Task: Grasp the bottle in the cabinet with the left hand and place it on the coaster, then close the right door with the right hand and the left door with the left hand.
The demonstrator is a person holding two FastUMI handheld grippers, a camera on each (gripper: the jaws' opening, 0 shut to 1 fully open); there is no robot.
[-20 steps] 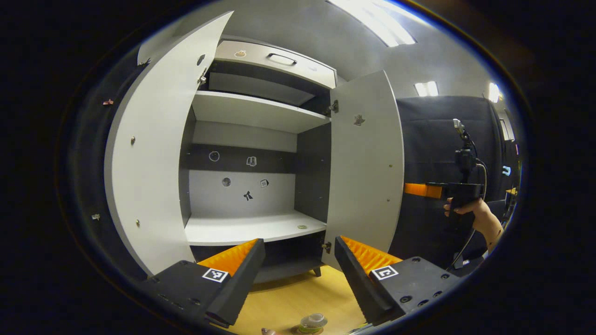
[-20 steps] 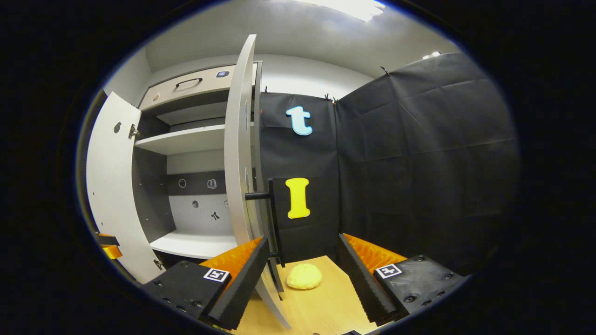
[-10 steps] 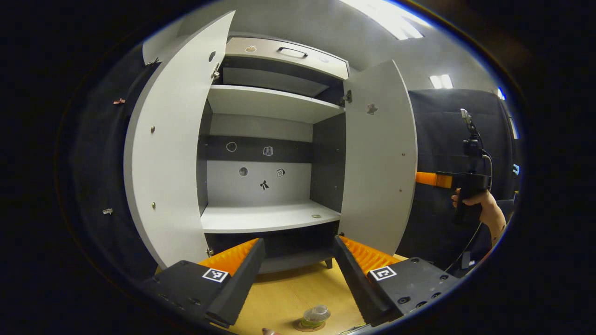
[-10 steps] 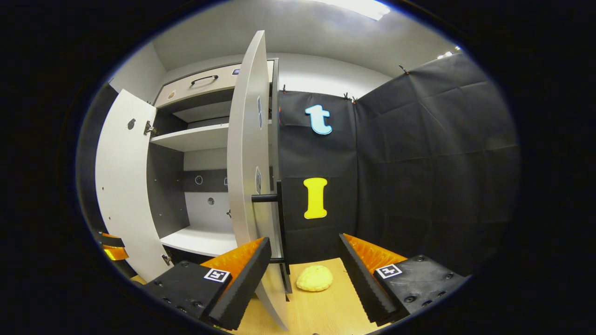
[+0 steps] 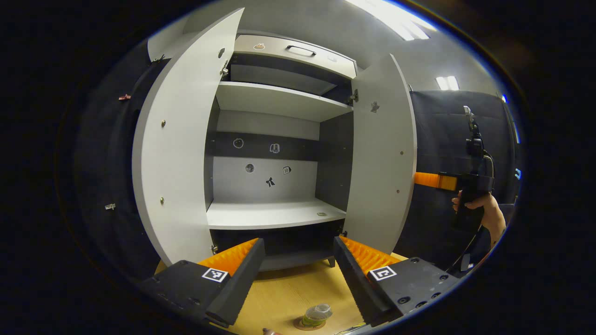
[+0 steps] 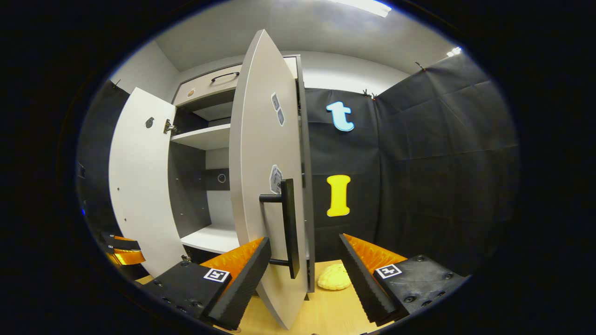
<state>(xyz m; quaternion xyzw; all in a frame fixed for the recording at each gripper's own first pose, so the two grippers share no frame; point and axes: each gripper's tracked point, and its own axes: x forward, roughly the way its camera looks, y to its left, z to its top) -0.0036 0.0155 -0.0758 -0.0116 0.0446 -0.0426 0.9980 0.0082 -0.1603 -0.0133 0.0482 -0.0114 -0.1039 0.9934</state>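
The grey cabinet (image 5: 274,216) stands with both doors open and its shelves bare. A small clear bottle (image 5: 317,314) stands on a round coaster (image 5: 298,324) on the wooden table, below and between the fingers of my open left gripper (image 5: 298,244). The left door (image 5: 172,139) swings wide. The right door (image 5: 382,153) is partly swung in. Behind it, a hand (image 5: 482,209) holds my right gripper (image 5: 427,179). In the right gripper view, the right door (image 6: 258,163) with its black handle (image 6: 289,223) stands between the fingers of my open right gripper (image 6: 305,242).
A yellow lumpy object (image 6: 334,280) lies on the wooden table (image 6: 326,309) behind the right door. Black cloth walls (image 6: 433,163) close the booth on the right. A drawer (image 5: 293,50) tops the cabinet. My left gripper (image 6: 123,249) appears beside the left door (image 6: 139,186).
The right door has swung inward, showing more of its outer face and handle to the right gripper. The left gripper has drawn back a little, so the bottle and coaster show more fully.
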